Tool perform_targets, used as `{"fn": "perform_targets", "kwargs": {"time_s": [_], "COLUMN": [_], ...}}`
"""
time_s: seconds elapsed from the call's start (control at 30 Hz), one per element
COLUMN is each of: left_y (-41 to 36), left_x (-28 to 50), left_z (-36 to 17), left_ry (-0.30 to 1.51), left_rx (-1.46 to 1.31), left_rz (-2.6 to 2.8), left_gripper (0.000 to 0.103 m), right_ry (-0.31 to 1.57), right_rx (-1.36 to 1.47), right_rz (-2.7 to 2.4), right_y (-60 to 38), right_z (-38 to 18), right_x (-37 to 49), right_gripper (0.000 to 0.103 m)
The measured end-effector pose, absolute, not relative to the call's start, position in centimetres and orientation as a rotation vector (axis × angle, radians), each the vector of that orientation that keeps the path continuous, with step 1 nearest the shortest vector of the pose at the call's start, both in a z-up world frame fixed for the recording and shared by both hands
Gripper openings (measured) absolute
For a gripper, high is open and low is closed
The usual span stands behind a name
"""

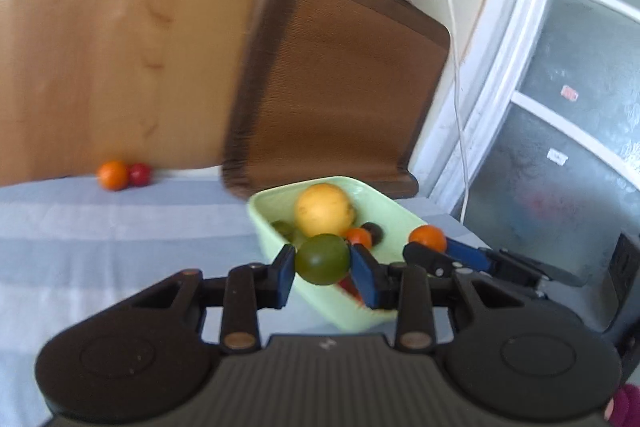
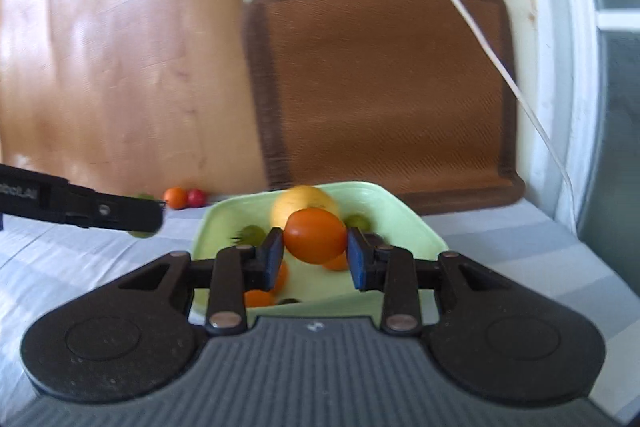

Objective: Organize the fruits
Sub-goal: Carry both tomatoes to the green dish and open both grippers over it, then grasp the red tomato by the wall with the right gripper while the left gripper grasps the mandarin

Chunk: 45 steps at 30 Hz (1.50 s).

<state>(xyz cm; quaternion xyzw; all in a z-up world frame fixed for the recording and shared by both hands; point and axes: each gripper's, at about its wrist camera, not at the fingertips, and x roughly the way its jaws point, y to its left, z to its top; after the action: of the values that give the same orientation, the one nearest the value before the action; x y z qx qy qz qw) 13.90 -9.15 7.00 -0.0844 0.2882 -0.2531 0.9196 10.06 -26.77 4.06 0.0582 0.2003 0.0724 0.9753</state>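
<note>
My left gripper (image 1: 322, 269) is shut on a green fruit (image 1: 322, 259) and holds it over the near left edge of a pale green dish (image 1: 280, 259). My right gripper (image 2: 315, 259) is shut on an orange fruit (image 2: 315, 235) above the same dish (image 2: 404, 223). In the left wrist view the right gripper (image 1: 434, 247) shows with its orange fruit (image 1: 427, 237) at the dish's right side. The dish holds a large yellow fruit (image 1: 323, 210), small orange fruits (image 2: 260, 298) and green ones (image 2: 252, 234). An orange fruit (image 1: 114, 175) and a red one (image 1: 140, 174) lie on the cloth by the back board.
A blue-and-white striped cloth (image 1: 120, 247) covers the table. A light wooden board (image 1: 100, 47) and a brown woven mat (image 1: 340, 87) lean against the wall behind. A white cable (image 1: 456, 87) hangs at the right beside a glass door (image 1: 580, 107).
</note>
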Motion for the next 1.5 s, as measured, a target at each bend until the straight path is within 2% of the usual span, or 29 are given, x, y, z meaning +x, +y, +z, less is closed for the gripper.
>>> {"fn": "perform_targets", "kwargs": {"time_s": [0.1, 0.2, 0.3, 0.4, 0.63, 0.73, 0.9, 1.0, 1.07, 1.17, 1.37, 1.5], "left_y": [-12.1, -13.8, -14.7, -14.2, -4.0, 1.6, 7.6, 9.7, 10.3, 10.3, 10.7, 12.2], "left_x": [16.4, 18.3, 19.3, 19.1, 16.3, 14.5, 12.9, 13.3, 12.7, 12.3, 12.3, 13.3], "left_z": [6.2, 5.2, 4.6, 5.1, 6.2, 4.3, 0.4, -0.5, -0.1, -0.1, 0.0, -0.6], "left_ry": [0.637, 0.674, 0.694, 0.67, 0.56, 0.567, 0.615, 0.625, 0.56, 0.55, 0.542, 0.595], "left_rx": [-0.142, -0.14, -0.14, -0.158, -0.255, -0.224, -0.155, -0.243, -0.255, -0.253, -0.291, -0.396], "left_rz": [-0.527, -0.517, -0.52, -0.519, -0.368, -0.187, 0.02, 0.038, 0.049, 0.027, -0.016, -0.026], "left_gripper": [0.031, 0.031, 0.04, 0.04, 0.04, 0.041, 0.041, 0.04, 0.041, 0.041, 0.043, 0.043], "right_ry": [0.426, 0.421, 0.405, 0.394, 0.318, 0.273, 0.319, 0.384, 0.465, 0.567, 0.752, 0.78], "right_rx": [0.134, 0.171, 0.202, 0.239, 0.281, 0.274, 0.227, 0.189, 0.215, 0.23, 0.453, 0.472], "right_rz": [0.118, 0.101, 0.07, 0.04, 0.027, 0.071, 0.296, 0.392, 0.408, 0.35, 0.215, 0.122], "right_y": [-27.4, -28.1, -28.7, -29.5, -30.3, -29.4, -23.1, -17.7, -14.9, -11.2, -9.1, -8.3], "right_z": [3.6, 3.7, 3.9, 3.9, 4.1, 4.8, 8.2, 9.5, 9.1, 7.3, 3.2, 1.4], "right_x": [10.7, 10.7, 10.7, 10.4, 9.4, 8.7, 9.6, 12.7, 16.0, 21.9, 31.7, 34.5], "right_gripper": [0.038, 0.045, 0.045, 0.044, 0.044, 0.044, 0.044, 0.044, 0.044, 0.038, 0.036, 0.037]}}
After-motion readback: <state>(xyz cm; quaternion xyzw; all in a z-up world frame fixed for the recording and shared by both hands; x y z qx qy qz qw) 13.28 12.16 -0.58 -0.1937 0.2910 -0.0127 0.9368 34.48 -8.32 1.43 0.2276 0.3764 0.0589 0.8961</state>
